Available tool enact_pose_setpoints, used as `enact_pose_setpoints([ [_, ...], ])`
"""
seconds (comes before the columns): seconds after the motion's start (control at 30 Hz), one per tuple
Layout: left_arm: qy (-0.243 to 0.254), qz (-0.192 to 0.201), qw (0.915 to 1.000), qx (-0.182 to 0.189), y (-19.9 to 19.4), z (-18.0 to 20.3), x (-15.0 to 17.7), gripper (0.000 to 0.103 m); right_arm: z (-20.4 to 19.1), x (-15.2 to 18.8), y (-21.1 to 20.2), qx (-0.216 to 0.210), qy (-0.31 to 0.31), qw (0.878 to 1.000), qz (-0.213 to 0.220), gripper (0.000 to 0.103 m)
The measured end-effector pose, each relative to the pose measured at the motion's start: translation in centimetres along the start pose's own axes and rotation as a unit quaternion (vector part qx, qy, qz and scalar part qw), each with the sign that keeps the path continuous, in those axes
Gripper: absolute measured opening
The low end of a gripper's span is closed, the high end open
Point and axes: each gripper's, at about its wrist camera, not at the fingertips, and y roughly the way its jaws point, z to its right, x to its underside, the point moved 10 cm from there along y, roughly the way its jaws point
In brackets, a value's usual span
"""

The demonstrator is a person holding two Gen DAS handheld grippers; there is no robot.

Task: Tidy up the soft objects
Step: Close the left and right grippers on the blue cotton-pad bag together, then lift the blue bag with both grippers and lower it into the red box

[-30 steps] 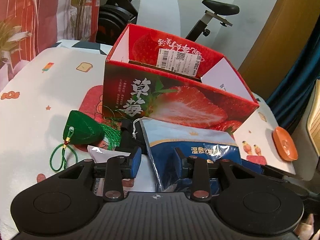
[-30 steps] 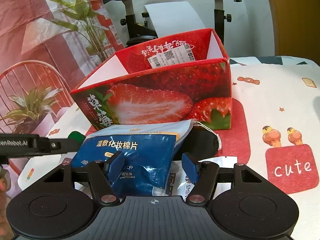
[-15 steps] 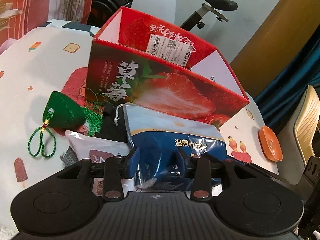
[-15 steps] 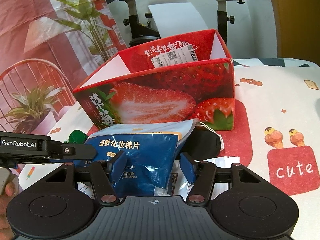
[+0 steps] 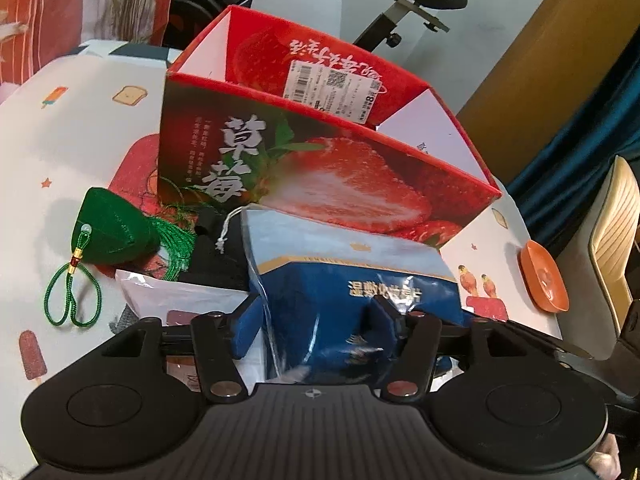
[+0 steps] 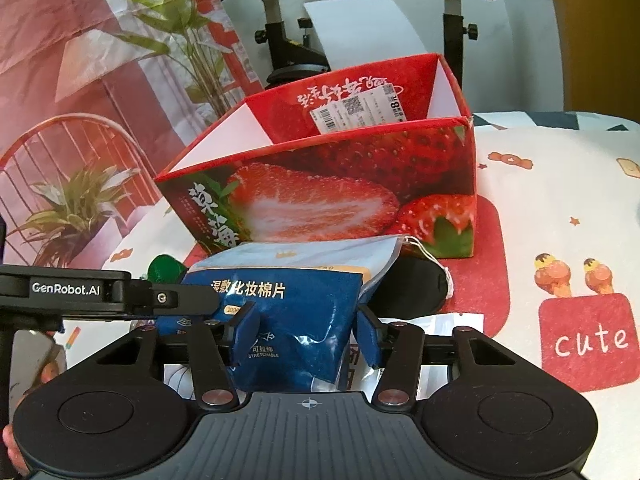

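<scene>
A: Before the strawberry box [image 6: 340,184], the blue cotton-pad bag [image 6: 288,320] sits between both grippers.
B: Right gripper [image 6: 306,334] has been closing around it; left gripper [image 5: 316,320] has been opening. It might slump and slip.

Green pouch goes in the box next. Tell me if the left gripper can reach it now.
Probably yes. The green pouch lies uncovered on the cloth to the left gripper's left, nothing between. But the pack sits between its jaws, which have just been opening; clear that first.
</scene>
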Motion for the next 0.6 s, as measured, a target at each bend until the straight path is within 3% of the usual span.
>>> enact_pose_setpoints([
  [0.4, 0.034, -0.049, 0.9981, 0.018, 1.4, 0.4, -0.8, 0.063, 1.0, -0.4, 0.5, -0.018, 0.028, 0.996, -0.077, 0.048],
  [0.6, 0.070, -0.076, 0.9942, 0.030, 1.8, 1.0, -1.5, 0.053, -0.6, -1.3, -0.3, -0.015, -0.032, 0.995, -0.093, 0.045],
])
